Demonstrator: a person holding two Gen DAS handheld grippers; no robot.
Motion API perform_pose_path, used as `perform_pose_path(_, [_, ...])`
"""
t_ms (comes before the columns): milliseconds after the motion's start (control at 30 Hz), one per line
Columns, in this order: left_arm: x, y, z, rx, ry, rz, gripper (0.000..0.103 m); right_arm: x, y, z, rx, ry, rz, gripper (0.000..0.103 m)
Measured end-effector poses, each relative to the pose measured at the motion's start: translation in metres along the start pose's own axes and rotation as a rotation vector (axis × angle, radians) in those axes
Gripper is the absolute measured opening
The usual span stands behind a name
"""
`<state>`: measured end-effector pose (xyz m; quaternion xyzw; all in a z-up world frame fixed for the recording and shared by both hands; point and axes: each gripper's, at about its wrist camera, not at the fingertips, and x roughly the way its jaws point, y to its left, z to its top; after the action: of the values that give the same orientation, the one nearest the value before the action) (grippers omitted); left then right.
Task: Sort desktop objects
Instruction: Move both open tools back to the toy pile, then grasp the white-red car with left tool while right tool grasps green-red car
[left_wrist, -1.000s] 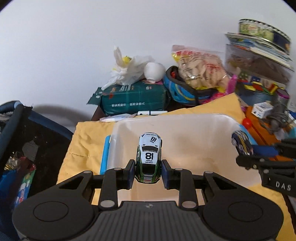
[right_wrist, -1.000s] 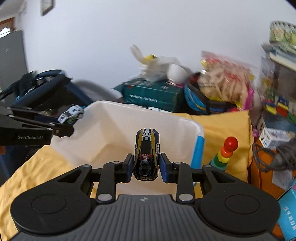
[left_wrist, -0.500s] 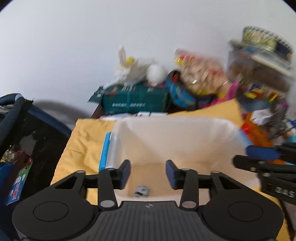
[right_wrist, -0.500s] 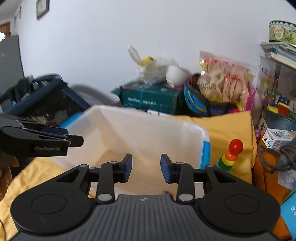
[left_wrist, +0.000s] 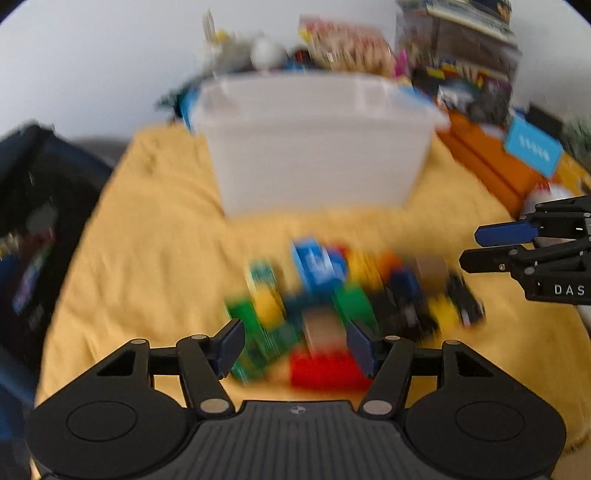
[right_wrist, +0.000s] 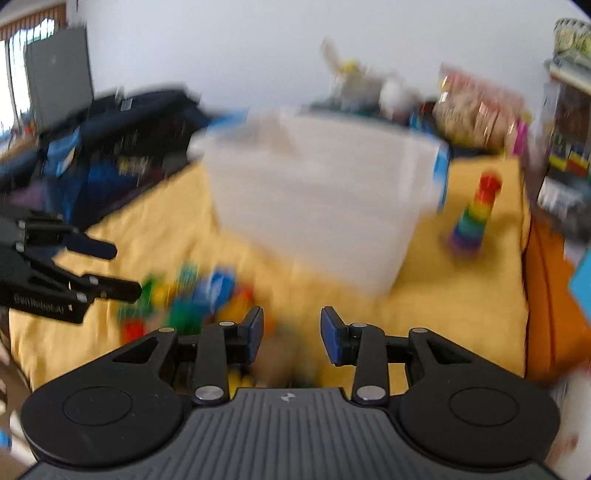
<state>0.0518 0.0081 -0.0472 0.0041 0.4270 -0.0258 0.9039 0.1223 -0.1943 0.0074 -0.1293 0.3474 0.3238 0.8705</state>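
Note:
Both views are smeared by motion. A pile of coloured toy bricks and small cars (left_wrist: 332, 288) lies on the yellow cloth (left_wrist: 147, 240) in front of the white plastic bin (left_wrist: 314, 147). My left gripper (left_wrist: 295, 338) hangs just above the near side of the pile, jaws opening, with nothing gripped between them; a red brick (left_wrist: 325, 369) lies below the gap. My right gripper (right_wrist: 291, 325) is open and holds nothing, over the right end of the pile (right_wrist: 192, 295). Each gripper shows in the other's view, the left gripper (right_wrist: 118, 269) and the right gripper (left_wrist: 472, 247), both with parted fingers.
A rainbow stacking tower (right_wrist: 474, 218) stands on the cloth right of the bin (right_wrist: 321, 206). An orange box (left_wrist: 491, 162) borders the cloth on the right, a dark bag (left_wrist: 33, 221) on the left. Snack bags, boxes and shelves crowd the back wall.
Both grippers let go of their toy cars over the bin, then drew back and down to the pile in front of it. The left jaws have spread wider.

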Motion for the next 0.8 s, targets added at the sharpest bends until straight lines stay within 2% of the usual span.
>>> perform_pose_path(167, [0.003,-0.015,-0.029,0.034,0.062,-0.026,0.064,-0.001,0.019,-0.035,0.026,0.086,0.076,0.038])
perform_pose_path(267, [0.002,-0.016,-0.037,0.042,0.081,-0.033,0.064,0.006,0.03,-0.031,0.031,0.086,0.13,0.038])
perform_pose_path(400, [-0.002,-0.015,-0.042,0.031,0.083,-0.036,0.064,0.025,0.044,-0.021,0.019,0.076,0.131,0.038])
perform_pose_path(467, [-0.004,-0.014,-0.042,0.025,0.082,-0.041,0.064,0.033,0.048,-0.022,-0.005,0.085,0.143,0.026])
perform_pose_path(600, [-0.006,-0.014,-0.043,0.016,0.076,-0.038,0.064,0.025,0.06,-0.03,-0.142,0.069,0.147,0.017])
perform_pose_path(800, [-0.004,-0.017,-0.04,0.002,0.08,-0.055,0.064,-0.004,0.082,-0.052,-0.413,0.093,0.151,0.018])
